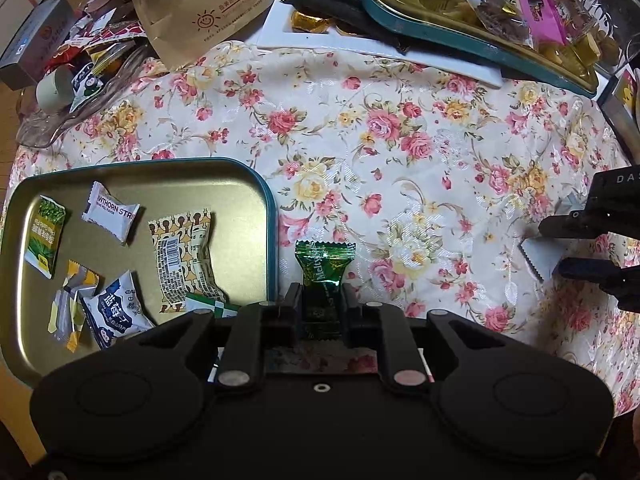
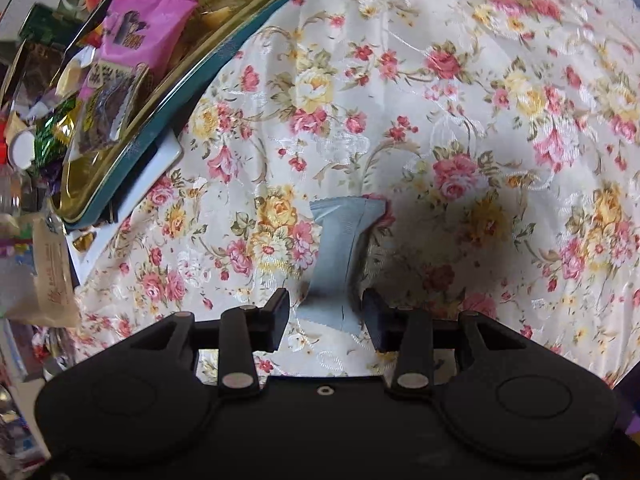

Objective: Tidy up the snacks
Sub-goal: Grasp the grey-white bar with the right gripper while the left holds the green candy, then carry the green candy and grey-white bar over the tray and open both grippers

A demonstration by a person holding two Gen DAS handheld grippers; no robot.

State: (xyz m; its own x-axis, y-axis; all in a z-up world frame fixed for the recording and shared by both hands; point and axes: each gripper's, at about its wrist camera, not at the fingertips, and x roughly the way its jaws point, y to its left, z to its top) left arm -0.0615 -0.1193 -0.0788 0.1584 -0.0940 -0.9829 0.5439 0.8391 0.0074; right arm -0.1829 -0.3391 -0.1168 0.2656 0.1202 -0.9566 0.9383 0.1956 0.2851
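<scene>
Left wrist view: the left gripper (image 1: 321, 300) is clamped on a green candy (image 1: 322, 270) just beside the tin tray (image 1: 270, 216) — above the floral cloth (image 1: 400, 140).

Right wrist view: the right gripper (image 2: 326, 316) is partly open — a grey packet (image 2: 340, 256) lies between its jaws on the cloth; whether they press it, I cannot tell.

warm dim indoor light, fisheye-bent edges, soft shadow under each gripper.
</scene>
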